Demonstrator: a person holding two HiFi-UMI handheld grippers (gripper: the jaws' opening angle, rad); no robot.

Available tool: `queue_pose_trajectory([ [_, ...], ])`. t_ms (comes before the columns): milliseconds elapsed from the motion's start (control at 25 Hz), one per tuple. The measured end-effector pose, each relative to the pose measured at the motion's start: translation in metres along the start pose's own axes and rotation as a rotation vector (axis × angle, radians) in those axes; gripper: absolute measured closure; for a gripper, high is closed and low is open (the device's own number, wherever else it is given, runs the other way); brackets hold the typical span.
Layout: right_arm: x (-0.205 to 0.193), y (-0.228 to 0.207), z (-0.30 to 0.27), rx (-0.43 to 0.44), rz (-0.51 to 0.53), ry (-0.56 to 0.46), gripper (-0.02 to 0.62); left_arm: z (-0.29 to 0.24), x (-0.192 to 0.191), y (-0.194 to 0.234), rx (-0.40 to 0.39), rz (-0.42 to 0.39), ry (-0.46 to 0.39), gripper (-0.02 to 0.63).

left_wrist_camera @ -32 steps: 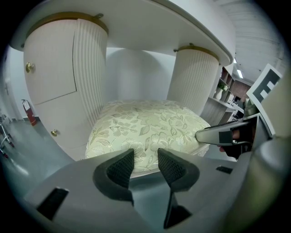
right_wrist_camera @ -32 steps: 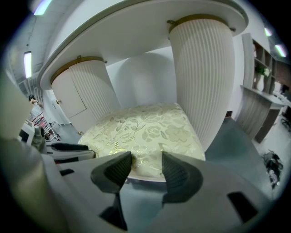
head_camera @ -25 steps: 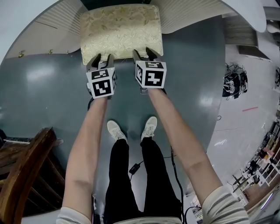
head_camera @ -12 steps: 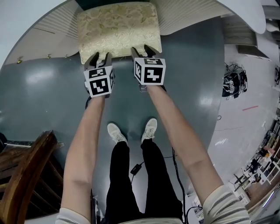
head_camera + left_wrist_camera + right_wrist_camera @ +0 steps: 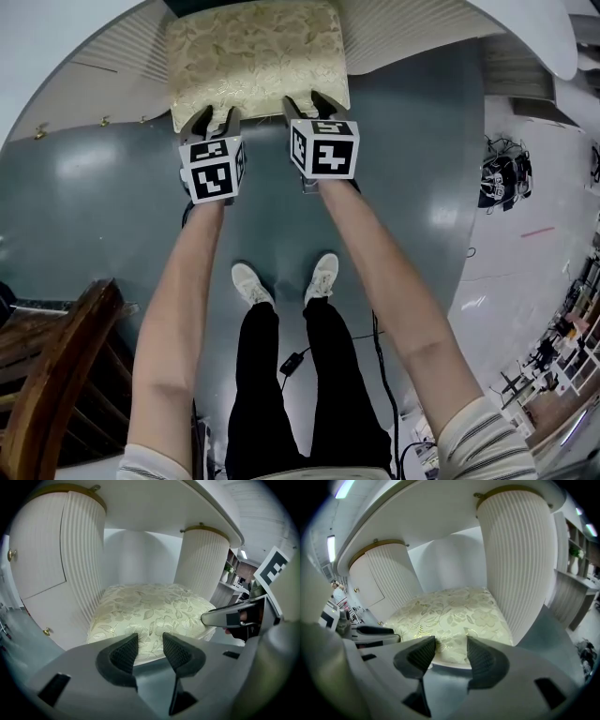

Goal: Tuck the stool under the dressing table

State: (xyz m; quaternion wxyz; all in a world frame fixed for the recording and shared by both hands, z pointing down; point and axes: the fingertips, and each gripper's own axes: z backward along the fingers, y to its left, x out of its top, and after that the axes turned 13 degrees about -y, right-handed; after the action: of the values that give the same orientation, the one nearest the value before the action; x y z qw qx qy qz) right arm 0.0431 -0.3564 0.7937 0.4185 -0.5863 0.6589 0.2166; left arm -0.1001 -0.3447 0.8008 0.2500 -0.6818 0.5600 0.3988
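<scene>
Floor of glossy grey-green (image 5: 103,187) spreads below you, catching pale reflections of the ceiling lights. At the top of the head view stands the white dressing table with ribbed, rounded pedestals (image 5: 412,28), and the stool with the cream floral brocade cushion (image 5: 253,56) sits in the knee gap between those pedestals, its far part under the tabletop and its near edge out towards you. Your left gripper (image 5: 214,119) is at the near edge of the cushion on the left, its jaws part open with only the cushion's rim showing in the gap and nothing clamped. Your right gripper (image 5: 309,105) is at the same edge just beside it, jaws likewise part open and holding nothing. A dark wooden chair (image 5: 56,366) stands at the lower left, well apart from the stool. A black bundle of straps (image 5: 495,178) lies on the paler floor to the right. The left pedestal's flat door panel with a small gold knob (image 5: 11,554) is closed, so its contents are hidden
</scene>
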Motion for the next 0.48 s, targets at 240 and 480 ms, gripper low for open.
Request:
queue_pose_trajectory([
  [240,-0.0020,-0.0010,-0.0021,0.004,0.002,0.011,0.385,-0.0019,-0.0018,-0.0005,-0.006,0.004,0.013,0.449],
  [480,-0.0003,-0.0016,-0.0004,0.001,0.000,0.009,0.385,0.0004,0.0006,-0.0013,-0.002,0.007,0.006,0.449],
])
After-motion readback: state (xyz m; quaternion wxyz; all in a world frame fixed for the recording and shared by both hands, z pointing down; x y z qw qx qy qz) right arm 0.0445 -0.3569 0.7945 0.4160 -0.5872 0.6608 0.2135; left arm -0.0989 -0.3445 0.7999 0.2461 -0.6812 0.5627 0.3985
